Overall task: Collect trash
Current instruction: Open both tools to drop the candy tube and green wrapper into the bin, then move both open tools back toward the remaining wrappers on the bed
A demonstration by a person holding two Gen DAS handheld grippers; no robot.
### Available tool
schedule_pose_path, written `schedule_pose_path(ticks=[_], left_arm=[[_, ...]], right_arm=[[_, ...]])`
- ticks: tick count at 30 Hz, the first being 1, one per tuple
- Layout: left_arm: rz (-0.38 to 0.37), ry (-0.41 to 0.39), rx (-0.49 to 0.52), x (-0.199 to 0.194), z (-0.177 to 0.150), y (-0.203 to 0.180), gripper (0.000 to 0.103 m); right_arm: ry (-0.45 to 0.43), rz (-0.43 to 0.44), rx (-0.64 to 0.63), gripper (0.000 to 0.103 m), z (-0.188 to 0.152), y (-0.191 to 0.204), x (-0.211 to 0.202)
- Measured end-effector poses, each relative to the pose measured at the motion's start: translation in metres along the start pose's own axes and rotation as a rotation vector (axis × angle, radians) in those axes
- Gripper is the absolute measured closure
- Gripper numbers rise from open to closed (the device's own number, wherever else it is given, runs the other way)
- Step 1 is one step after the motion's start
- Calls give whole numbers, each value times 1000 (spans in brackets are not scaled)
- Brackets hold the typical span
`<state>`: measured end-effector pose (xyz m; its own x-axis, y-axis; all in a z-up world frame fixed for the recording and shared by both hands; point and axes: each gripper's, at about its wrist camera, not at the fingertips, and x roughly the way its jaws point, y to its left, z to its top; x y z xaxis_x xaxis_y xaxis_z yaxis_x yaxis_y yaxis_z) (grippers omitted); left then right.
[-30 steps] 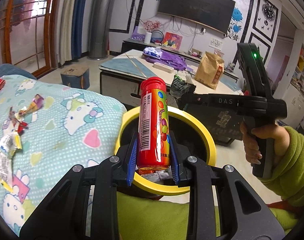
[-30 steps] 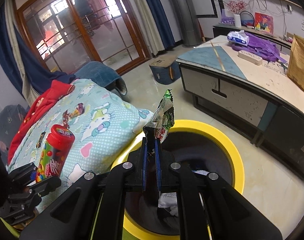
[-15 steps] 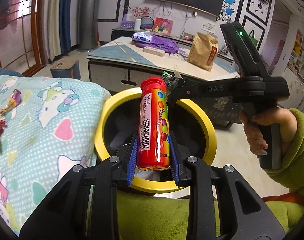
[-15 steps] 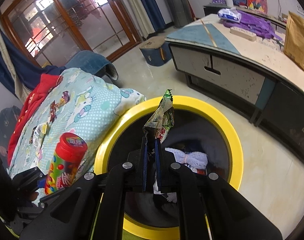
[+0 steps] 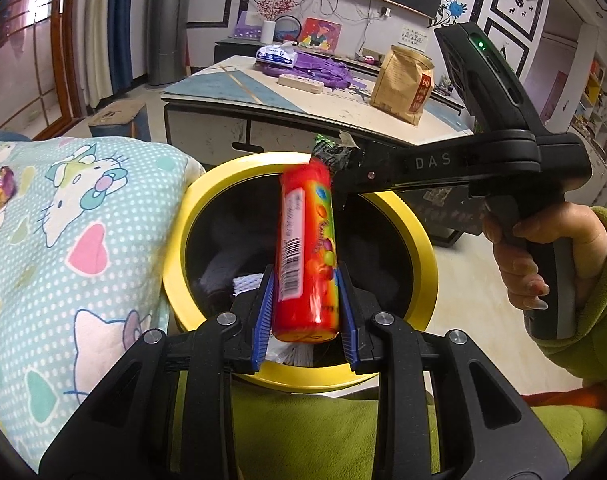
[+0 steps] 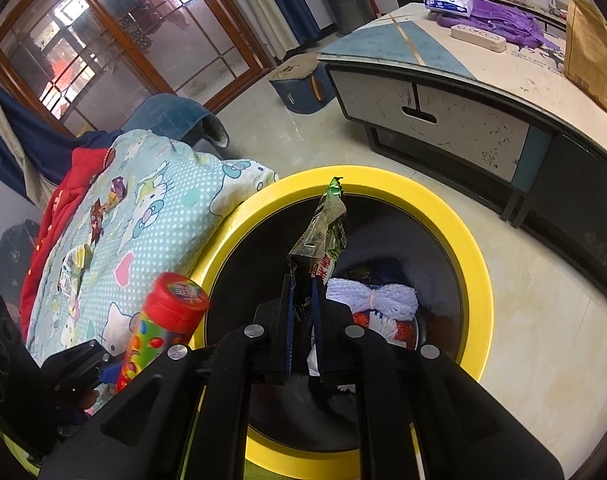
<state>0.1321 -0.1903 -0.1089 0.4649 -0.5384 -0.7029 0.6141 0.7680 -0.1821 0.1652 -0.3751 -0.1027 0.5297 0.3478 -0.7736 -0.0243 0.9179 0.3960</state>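
**Both hand-held grippers over the bin, each with trash between its fingers**

Nearest to me, the left hand-held gripper (image 5: 305,314) has the red candy tube (image 5: 306,248) between its blue pads (image 5: 263,316). The tube is motion-blurred and leans a little left, with a sliver of gap showing at each pad, so I cannot tell whether the pads actually clamp it. It sits above the near side of the yellow-rimmed trash bin (image 5: 421,256).

The right hand-held gripper (image 6: 303,312) is closed narrowly on a crumpled green snack wrapper (image 6: 323,228), which sticks up above the bin's black opening. In the left wrist view the same gripper reaches in from the right, held by a hand (image 5: 543,256) in a green sleeve.

Inside the bin (image 6: 479,276) I see white netting (image 6: 373,298) and some red scraps.

Just left of the bin lies a Hello Kitty blanket (image 6: 151,232), its edge touching the rim, with loose candy wrappers (image 6: 97,216) on it. Beyond the bin stands a low bench (image 6: 443,76) carrying a brown paper bag (image 5: 403,84), a purple cloth (image 5: 319,70) and a white power strip (image 5: 301,83).
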Motion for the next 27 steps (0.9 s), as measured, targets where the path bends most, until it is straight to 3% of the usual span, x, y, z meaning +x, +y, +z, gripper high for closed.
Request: schedule_pose_path(ticks=[2,4,7,9,14,22,27], left_arm=[[6,-2,-4,0,-1,-1,77],[6,-10,-14,-2,0,1,62],[10,-25,-27,-6,0,2,46],[18,-36,-39,-9,-1,4,31],[53,-79,-60,-22,0,9,12],[131,-162,-75,-49,4,19,11],[178,-206,-103,-66,6,31,11]], right_arm=[[-6,-7,4,85,0,-2,-1],[-12,-13,10,72,0,-3,-2],[-20,-12,12,66,1,-4,-4],[-26,-15,14,61,2,-3,-5],[-54,-18,7,52,3,1,-10],[-122,-25,-62,36,5,21,-22],[-176,-2,-85,33,5,34,-29]])
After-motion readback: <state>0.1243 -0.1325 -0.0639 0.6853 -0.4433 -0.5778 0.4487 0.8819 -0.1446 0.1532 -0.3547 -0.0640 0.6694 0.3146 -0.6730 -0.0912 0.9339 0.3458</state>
